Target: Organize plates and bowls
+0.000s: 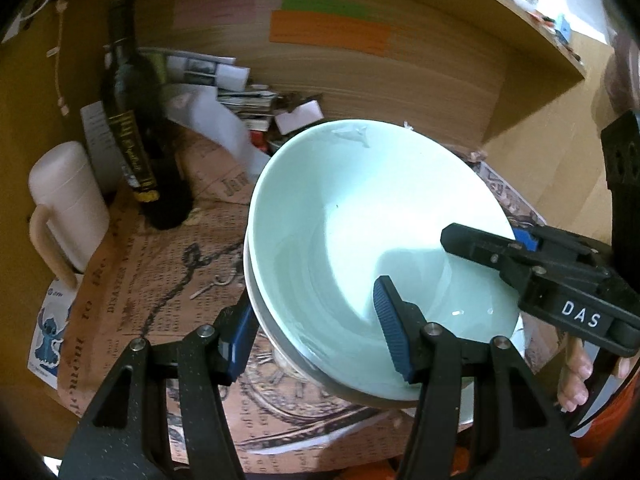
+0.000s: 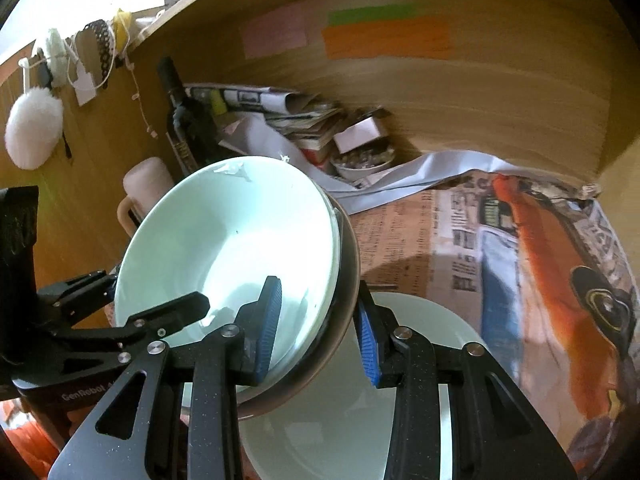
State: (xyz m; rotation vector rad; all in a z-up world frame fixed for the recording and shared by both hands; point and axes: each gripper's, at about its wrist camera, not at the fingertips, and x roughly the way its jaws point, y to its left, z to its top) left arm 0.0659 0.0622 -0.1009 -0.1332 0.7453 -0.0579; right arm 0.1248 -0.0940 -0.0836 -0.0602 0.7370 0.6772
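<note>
Both tongs, left (image 1: 316, 332) and right (image 2: 320, 332), were clenched on the stacked bowls (image 1: 360, 240), tilted above the bench (image 1: 160, 280) (plate (image 2: 360, 420) at 6 o'clock). The nested bowls might slide apart if tilt grew.

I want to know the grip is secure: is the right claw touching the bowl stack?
Touching. The right wrist view shows the right claw with one blue pad inside the pale green bowl and the other outside the stack's rim, clamping it.

Pale green bowl (image 1: 340, 216) nested in a darker-rimmed one, tilted, above a white plate (image 2: 340, 420) (plain, flat).
</note>
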